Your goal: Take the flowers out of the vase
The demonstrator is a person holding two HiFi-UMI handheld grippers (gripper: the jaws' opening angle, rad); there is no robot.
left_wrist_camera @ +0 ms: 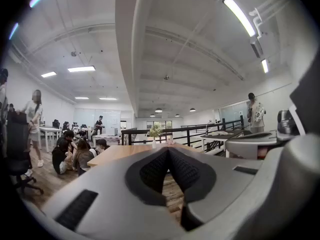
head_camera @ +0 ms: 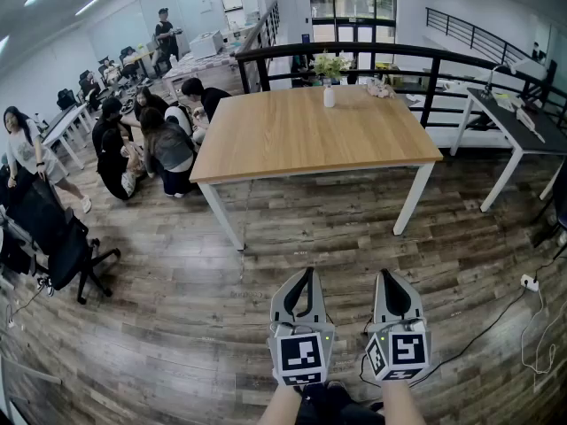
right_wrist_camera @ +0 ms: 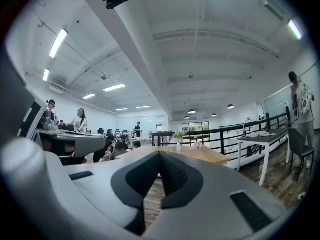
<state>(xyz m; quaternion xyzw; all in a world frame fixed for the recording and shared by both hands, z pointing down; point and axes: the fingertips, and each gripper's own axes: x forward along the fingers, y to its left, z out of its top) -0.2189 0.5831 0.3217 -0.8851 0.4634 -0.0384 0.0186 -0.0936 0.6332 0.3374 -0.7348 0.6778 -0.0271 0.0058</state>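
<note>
Both tools are held low over the wooden floor (head_camera: 177, 299), side by side, pointing level toward the wooden table (head_camera: 292, 135) and well short of it. Neither touches anything on it. The left gripper (head_camera: 306, 273) has its jaws pressed together, the black pads meeting tip to tip with nothing between them. The right gripper (head_camera: 388, 274) shows the same in its own view: jaws closed against each other and empty. The vase (head_camera: 329, 96) is white and stands upright near the far edge of the table, a little right of the middle. The flowers (head_camera: 330, 64) (pale blooms and green leaves, too small to tell more) rise out of its neck. A small pink thing (head_camera: 381, 88) lies on the tabletop to the right of the vase, apart from it. Behind the table runs a black railing (head_camera: 372, 51). To the left of the table a group of people (head_camera: 146, 135) sits on the floor. Nearer the camera, a black office chair (head_camera: 58, 237) stands at the left edge. A dark-topped desk (head_camera: 518, 122) with white legs stands to the right of the table.
</note>
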